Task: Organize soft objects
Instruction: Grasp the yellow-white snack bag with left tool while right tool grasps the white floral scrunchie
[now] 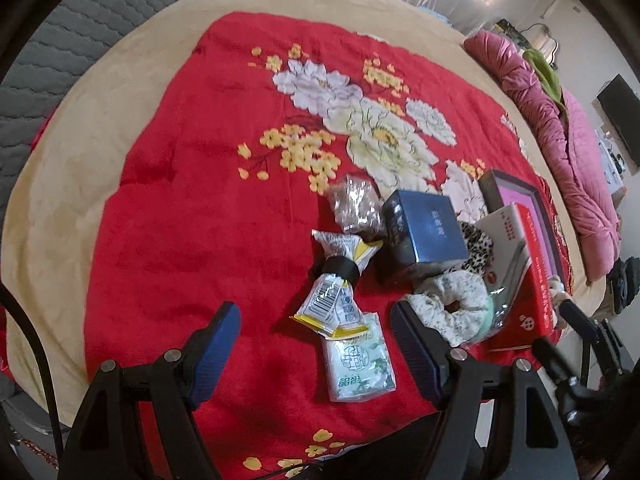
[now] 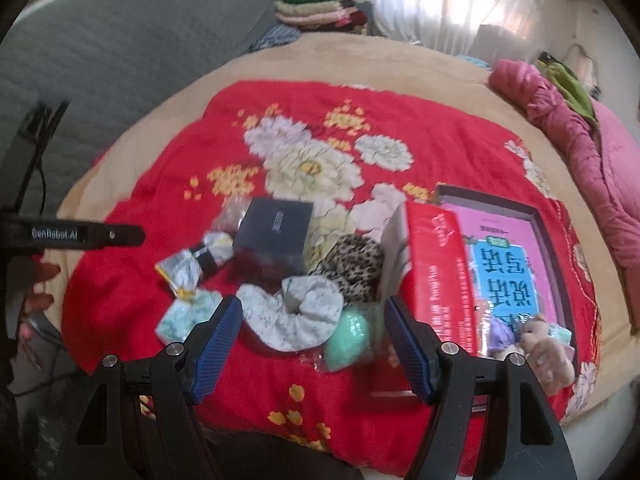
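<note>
A heap of small items lies on a red flowered blanket (image 1: 192, 208). In the left wrist view my left gripper (image 1: 316, 316) hangs open above a tissue pack (image 1: 360, 360) and a foil snack bag with a black band (image 1: 336, 276). A white floral scrunchie (image 1: 452, 300), a leopard scrunchie (image 1: 476, 244) and a dark blue box (image 1: 424, 228) lie to its right. In the right wrist view my right gripper (image 2: 312, 308) stands open over the white scrunchie (image 2: 292, 316) and a mint green sponge (image 2: 352, 336). Nothing is held between either pair of fingers.
A red box (image 2: 440, 276) leans on an open tray with a pink booklet (image 2: 512, 260); a small teddy bear (image 2: 548, 344) lies at its near end. A pink quilt (image 1: 568, 140) lies along the right edge. Folded clothes (image 2: 320, 6) are stacked at the back.
</note>
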The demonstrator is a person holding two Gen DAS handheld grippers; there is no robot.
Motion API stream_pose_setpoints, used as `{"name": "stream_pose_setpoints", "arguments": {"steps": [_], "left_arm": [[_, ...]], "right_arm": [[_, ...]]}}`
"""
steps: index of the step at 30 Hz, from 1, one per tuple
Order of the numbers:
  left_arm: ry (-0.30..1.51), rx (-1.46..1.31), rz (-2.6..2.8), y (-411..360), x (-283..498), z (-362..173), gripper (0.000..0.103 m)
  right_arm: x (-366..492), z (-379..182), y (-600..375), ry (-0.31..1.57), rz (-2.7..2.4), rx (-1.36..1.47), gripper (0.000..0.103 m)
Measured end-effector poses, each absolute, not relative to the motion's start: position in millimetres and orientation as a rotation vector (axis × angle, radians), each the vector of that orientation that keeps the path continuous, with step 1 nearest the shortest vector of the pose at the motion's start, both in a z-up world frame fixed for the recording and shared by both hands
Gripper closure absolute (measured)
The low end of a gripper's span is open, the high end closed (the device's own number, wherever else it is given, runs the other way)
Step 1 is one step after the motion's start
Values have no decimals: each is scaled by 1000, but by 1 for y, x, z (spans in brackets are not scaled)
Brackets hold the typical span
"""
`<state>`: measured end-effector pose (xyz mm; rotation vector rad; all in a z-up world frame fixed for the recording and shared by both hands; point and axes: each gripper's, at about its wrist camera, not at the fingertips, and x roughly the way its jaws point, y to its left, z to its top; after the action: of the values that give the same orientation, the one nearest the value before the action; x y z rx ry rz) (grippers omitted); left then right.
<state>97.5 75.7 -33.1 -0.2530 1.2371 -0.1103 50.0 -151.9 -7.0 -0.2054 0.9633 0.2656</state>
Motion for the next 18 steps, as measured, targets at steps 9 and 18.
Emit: {"name": "stream_pose_setpoints", "arguments": {"steps": [9, 18], "left_arm": [[1317, -229, -125, 59, 108, -71, 26], [1356, -213, -139, 50, 124, -91, 26]], "right_arm": [[60, -65, -112, 1035, 335, -394, 28], [76, -101, -93, 1049, 318, -571, 29]]}}
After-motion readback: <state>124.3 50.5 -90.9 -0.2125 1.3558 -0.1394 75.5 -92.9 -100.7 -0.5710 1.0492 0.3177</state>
